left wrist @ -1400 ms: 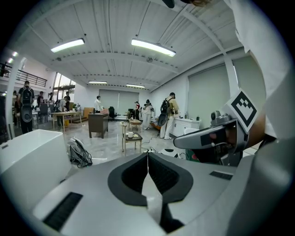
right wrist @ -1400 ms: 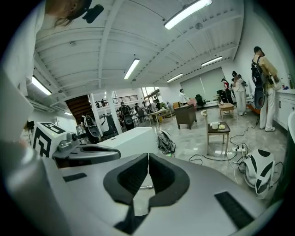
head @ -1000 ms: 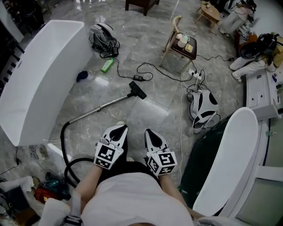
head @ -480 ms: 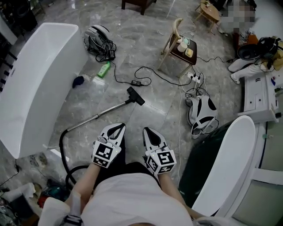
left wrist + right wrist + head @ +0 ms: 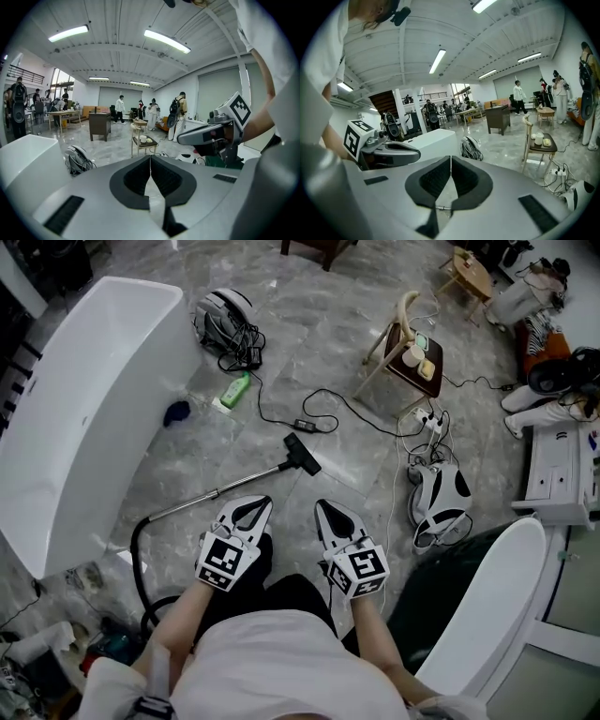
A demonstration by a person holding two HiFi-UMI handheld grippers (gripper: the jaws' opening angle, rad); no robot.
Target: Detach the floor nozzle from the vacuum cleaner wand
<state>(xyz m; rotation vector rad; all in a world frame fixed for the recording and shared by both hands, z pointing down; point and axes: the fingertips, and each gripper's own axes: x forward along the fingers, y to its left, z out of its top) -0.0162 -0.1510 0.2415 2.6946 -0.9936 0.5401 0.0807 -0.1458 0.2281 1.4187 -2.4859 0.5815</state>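
A grey marble floor (image 5: pixel 309 306) fills the head view, and its widest bare stretch runs between the long edge of a white tub (image 5: pixel 84 409) on the left and a wooden chair (image 5: pixel 405 343) on the right. A white curved shell (image 5: pixel 487 615) closes off the lower right. The vacuum cleaner wand (image 5: pixel 220 490) lies slantwise across that open stretch, with a black hose (image 5: pixel 139 554) curling from its low end beside the tub. At its far end the floor nozzle (image 5: pixel 303 454) is attached, flat on the floor, near a black cable (image 5: pixel 305 424).

The left hand-held gripper (image 5: pixel 252 506) and right hand-held gripper (image 5: pixel 327 511) hover side by side above the wand and short of the nozzle. Each has its jaws together on nothing.

Each marker cube (image 5: pixel 223 565) bears a black-and-white square pattern. The label on the green bottle (image 5: pixel 234 390) is too small to read.
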